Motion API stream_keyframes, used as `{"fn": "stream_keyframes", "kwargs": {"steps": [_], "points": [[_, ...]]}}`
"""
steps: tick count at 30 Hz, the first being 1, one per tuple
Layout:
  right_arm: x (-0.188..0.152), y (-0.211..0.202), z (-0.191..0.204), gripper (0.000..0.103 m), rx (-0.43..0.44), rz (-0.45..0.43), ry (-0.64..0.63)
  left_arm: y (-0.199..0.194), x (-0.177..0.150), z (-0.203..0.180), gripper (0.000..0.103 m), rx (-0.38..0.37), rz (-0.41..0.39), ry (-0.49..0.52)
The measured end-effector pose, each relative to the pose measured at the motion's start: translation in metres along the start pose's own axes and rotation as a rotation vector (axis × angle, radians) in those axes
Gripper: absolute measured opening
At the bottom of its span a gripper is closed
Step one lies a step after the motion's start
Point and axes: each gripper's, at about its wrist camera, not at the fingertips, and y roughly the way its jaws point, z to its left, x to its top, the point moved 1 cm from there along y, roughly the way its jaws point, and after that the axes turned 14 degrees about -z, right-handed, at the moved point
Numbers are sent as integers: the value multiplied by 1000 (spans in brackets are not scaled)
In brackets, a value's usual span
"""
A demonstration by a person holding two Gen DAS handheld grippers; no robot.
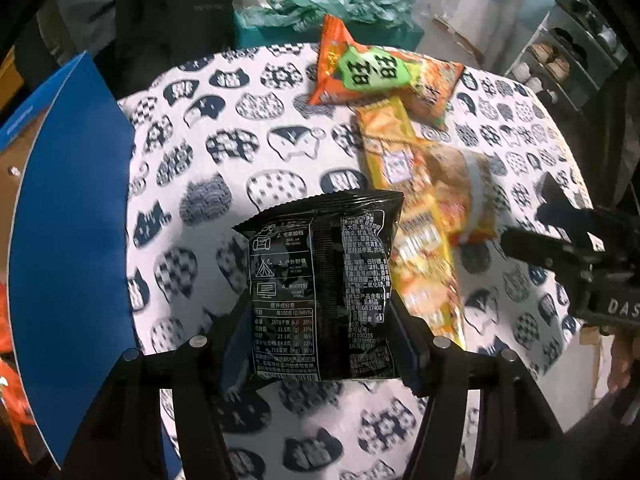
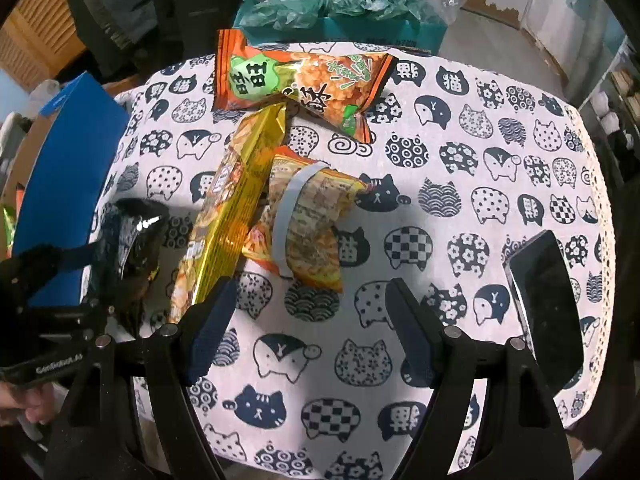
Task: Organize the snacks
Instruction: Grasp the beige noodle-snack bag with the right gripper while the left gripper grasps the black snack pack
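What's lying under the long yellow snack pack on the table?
The long yellow snack pack lies over an orange banded packet and touches the orange-green bag. The cat-print cloth shows around; what lies directly beneath is covered.

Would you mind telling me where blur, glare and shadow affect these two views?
Left wrist view: the yellow pack and the small pouch beside it are smeared by motion blur, while the black packet stays sharp. Right wrist view: glare glints on the black packet, a dark shadow crosses the tablecloth, and fisheye bends its edges.
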Motion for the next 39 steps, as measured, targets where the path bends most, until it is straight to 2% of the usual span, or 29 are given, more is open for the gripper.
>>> {"fn": "stream_keyframes", "kwargs": {"steps": [10,17,21,23,24,25,28,39], "points": [[19,30,-7,78,-9,9,46,12,19,12,64,31,-35,12],[21,58,-18,78,-15,34,111,17,26,18,64,35,-46,6],[20,67,-16,78,-12,33,105,17,28,20,64,42,-58,17],[20,68,-14,68,-5,31,89,16,29,21,64,46,-63,19],[22,71,-9,54,1,33,86,15,30,21,64,48,-66,19],[22,71,-8,45,1,36,79,14,31,21,64,48,-68,18],[23,66,-5,40,-45,15,43,6,34,22,64,54,-88,17],[32,27,-3,40,-63,-65,36,-29,45,19,64,64,-162,22]]}}
